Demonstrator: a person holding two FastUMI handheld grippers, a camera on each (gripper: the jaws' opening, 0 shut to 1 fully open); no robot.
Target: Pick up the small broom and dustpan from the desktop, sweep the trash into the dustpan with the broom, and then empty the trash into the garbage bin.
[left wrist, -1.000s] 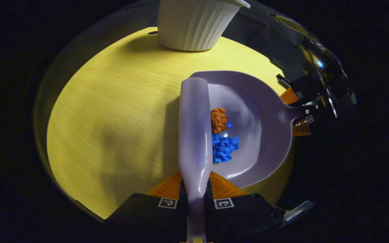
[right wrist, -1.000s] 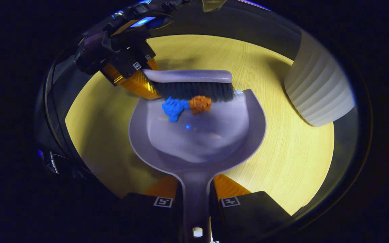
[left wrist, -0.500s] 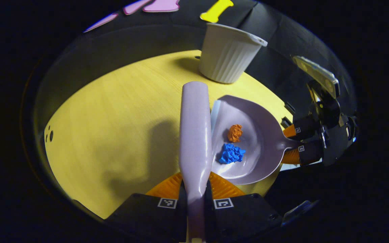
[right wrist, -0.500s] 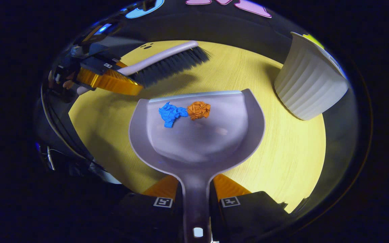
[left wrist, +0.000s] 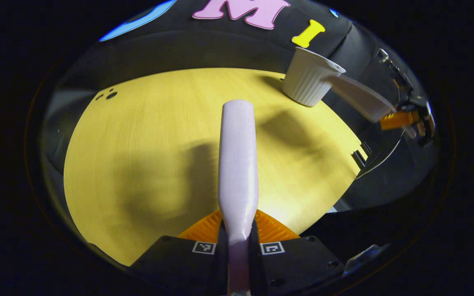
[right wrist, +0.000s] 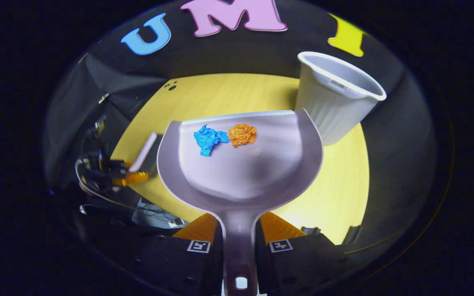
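Observation:
In the right gripper view my right gripper (right wrist: 239, 236) is shut on the handle of the pale lilac dustpan (right wrist: 261, 172), held in the air above the yellow table. A blue paper ball (right wrist: 208, 139) and an orange paper ball (right wrist: 242, 134) lie near the pan's front lip. The white ribbed bin (right wrist: 333, 98) stands just past the pan's right corner. My left gripper (left wrist: 239, 232) is shut on the lilac broom (left wrist: 238, 164), seen from its back. In the left gripper view the dustpan (left wrist: 360, 100) hangs beside the bin (left wrist: 309, 80), with the right gripper (left wrist: 397, 120) at its handle.
The round yellow table (left wrist: 146, 156) has small holes (left wrist: 105, 95) near its far edge. Cables (right wrist: 97, 193) hang below the table's left side in the right gripper view, where the left gripper (right wrist: 130, 177) and broom (right wrist: 143, 151) sit low at the left.
The dustpan has risen off the table and moved toward the bin with both paper balls in it. The broom has pulled back and away from the pan.

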